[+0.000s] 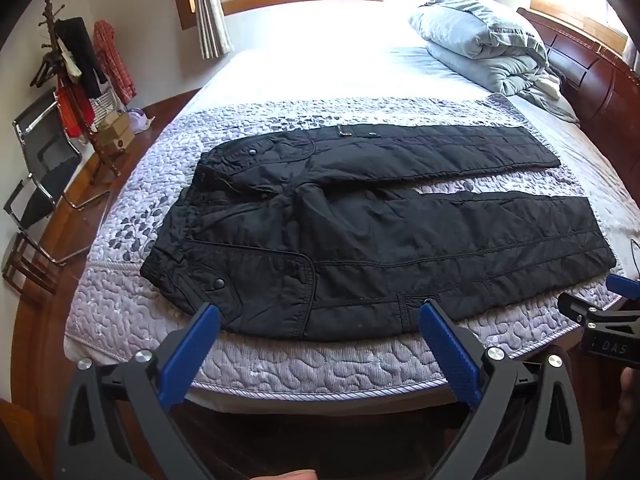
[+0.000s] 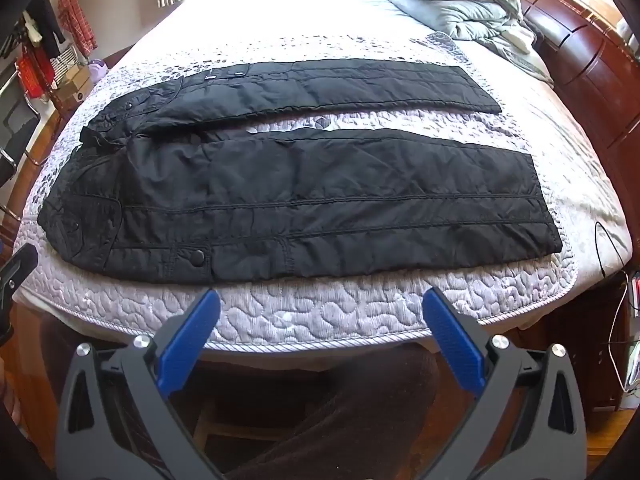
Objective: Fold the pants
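Left gripper and right gripper wide apart, empty.

Black quilted pants spread flat across lilac patterned quilt near bed's front edge, waistband left, legs parted rightward. Left gripper wide open (nothing between blue pads) above that edge.

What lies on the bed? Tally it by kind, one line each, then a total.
Black pants: 1
Quilted lavender mat beneath them: 1
Bundled grey comforter near the headboard: 1
Total: 3
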Motion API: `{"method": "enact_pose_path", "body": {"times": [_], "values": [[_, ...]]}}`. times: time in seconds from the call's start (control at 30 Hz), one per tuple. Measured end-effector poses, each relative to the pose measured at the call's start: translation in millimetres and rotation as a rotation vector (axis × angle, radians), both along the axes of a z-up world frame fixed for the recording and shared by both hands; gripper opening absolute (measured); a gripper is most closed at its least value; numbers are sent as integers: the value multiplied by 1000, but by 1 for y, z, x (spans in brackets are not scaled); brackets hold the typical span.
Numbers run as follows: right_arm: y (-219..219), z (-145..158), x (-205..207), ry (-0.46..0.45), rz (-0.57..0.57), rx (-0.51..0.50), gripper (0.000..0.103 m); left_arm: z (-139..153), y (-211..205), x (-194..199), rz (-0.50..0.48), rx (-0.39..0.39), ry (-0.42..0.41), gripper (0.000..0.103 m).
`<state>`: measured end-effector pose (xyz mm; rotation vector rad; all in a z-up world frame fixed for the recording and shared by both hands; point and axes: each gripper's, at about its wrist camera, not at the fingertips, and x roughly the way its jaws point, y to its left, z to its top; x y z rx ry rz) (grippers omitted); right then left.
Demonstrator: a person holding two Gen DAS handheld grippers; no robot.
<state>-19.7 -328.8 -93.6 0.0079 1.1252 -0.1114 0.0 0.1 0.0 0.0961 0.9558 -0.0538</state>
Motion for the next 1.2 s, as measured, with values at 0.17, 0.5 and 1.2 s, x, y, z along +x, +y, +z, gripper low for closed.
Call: {"method": "enact_pose_path", "body": {"times": [0.17, 0.5, 1.2], "values": [[-2, 1, 0, -3, -10, -4, 101, 0, 0, 0, 1, 2, -2, 100], [2, 2, 1, -12, -3, -7, 101, 0, 0, 0, -1, 4, -2, 100], [1, 15, -2, -65, -6, -12, 101, -1, -3, 4, -2, 6, -5, 100]]}}
